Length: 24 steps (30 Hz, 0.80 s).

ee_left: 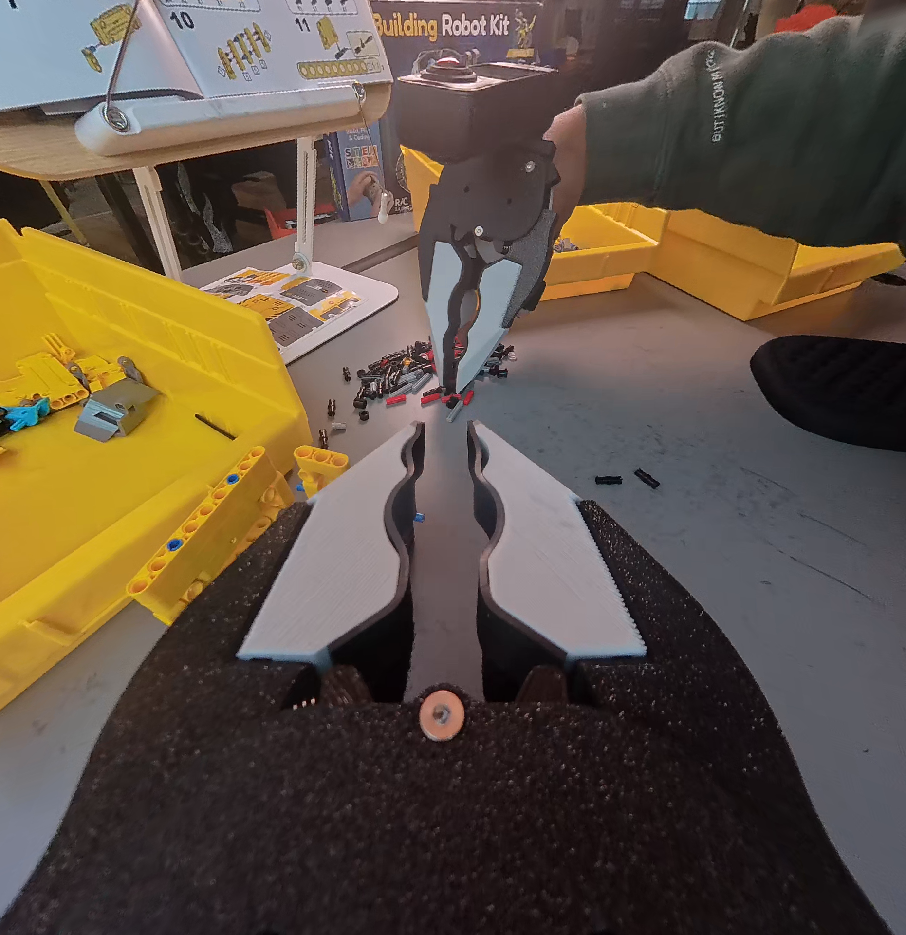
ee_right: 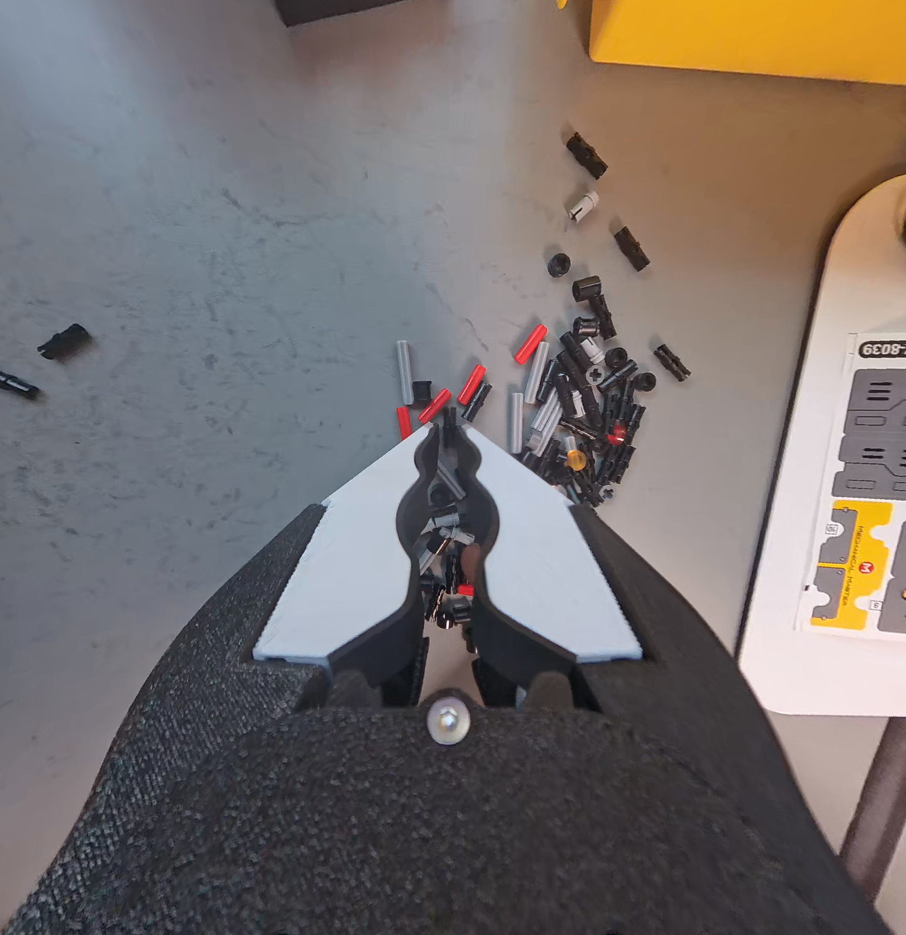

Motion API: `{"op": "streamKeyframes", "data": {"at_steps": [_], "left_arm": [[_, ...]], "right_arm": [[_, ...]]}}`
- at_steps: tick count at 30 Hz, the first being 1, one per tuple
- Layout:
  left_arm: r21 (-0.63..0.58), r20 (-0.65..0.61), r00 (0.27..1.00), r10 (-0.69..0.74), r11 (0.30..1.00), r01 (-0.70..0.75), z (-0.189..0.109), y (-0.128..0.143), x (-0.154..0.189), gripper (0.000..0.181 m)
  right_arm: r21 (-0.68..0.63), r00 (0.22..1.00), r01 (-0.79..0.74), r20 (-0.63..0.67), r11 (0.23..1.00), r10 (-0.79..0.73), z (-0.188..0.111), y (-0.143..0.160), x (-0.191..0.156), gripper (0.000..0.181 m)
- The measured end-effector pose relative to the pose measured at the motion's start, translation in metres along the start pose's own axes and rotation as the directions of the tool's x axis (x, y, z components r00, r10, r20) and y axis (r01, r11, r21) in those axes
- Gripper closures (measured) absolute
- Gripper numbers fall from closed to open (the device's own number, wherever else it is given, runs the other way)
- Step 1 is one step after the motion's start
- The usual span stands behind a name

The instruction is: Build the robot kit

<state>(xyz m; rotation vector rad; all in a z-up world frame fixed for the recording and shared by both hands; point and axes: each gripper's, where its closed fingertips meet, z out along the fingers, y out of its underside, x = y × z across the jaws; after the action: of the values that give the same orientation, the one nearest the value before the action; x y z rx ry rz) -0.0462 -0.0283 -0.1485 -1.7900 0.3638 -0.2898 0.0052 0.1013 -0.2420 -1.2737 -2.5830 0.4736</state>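
Note:
My right gripper point(ee_right: 448, 430) points down at the grey table point(ee_right: 187, 253) and is shut on a small black pin point(ee_right: 449, 419) at the near edge of a pile of black, grey and red pins point(ee_right: 582, 405). In the left wrist view the right gripper point(ee_left: 453, 389) stands upright over that pile point(ee_left: 415, 369), held by a hand in a green sleeve point(ee_left: 744, 126). My left gripper point(ee_left: 444, 427) is open and empty, low over the table just short of the pile. A yellow beam assembly with blue pins point(ee_left: 203, 516) lies beside its left finger.
A yellow bin point(ee_left: 187, 329) with yellow, grey and blue parts stands at the left. An instruction booklet point(ee_left: 213, 50) sits on a stand whose white base point(ee_right: 794, 556) carries a sticker sheet point(ee_right: 885, 480). More yellow bins point(ee_left: 693, 263) stand at the back right. A black pad point(ee_left: 845, 394) lies at the right. Two loose black pins point(ee_left: 628, 478) lie near it. Spacing between my two grippers at the tips: around 15 cm.

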Motion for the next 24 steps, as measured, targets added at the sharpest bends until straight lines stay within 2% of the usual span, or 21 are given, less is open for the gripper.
{"op": "streamKeyframes", "data": {"at_steps": [7, 9, 12, 15, 19, 24], "left_arm": [[-0.007, -0.007, 1.000, 0.004, 1.000, -0.004, 0.002, 0.003, 0.002, 0.166], [-0.007, 0.000, 1.000, 0.011, 1.000, -0.011, 0.001, 0.002, 0.001, 0.166], [0.004, 0.006, 1.000, 0.009, 1.000, -0.010, -0.001, -0.001, -0.001, 0.166], [0.007, 0.000, 1.000, 0.010, 1.000, -0.010, -0.001, -0.002, 0.001, 0.166], [0.005, -0.008, 0.999, 0.036, 0.999, -0.036, 0.000, -0.003, 0.007, 0.166], [0.009, 0.003, 0.999, 0.051, 0.999, -0.051, -0.001, -0.004, 0.007, 0.166]], "right_arm": [[0.020, 1.000, -0.024, 0.008, 1.000, 0.023, -0.001, 0.000, -0.001, 0.177], [0.063, 0.999, -0.044, 0.018, 0.997, 0.043, -0.010, -0.006, -0.005, 0.177], [0.128, 0.999, -0.046, 0.030, 0.991, 0.042, -0.032, -0.022, -0.022, 0.177], [0.134, 0.999, -0.010, 0.052, 0.991, 0.004, -0.041, -0.031, -0.055, 0.177], [0.080, 0.996, 0.031, 0.082, 0.996, -0.038, -0.026, -0.025, -0.095, 0.177], [0.031, 0.996, 0.019, 0.089, 0.999, -0.022, -0.009, -0.012, -0.110, 0.176]]}}
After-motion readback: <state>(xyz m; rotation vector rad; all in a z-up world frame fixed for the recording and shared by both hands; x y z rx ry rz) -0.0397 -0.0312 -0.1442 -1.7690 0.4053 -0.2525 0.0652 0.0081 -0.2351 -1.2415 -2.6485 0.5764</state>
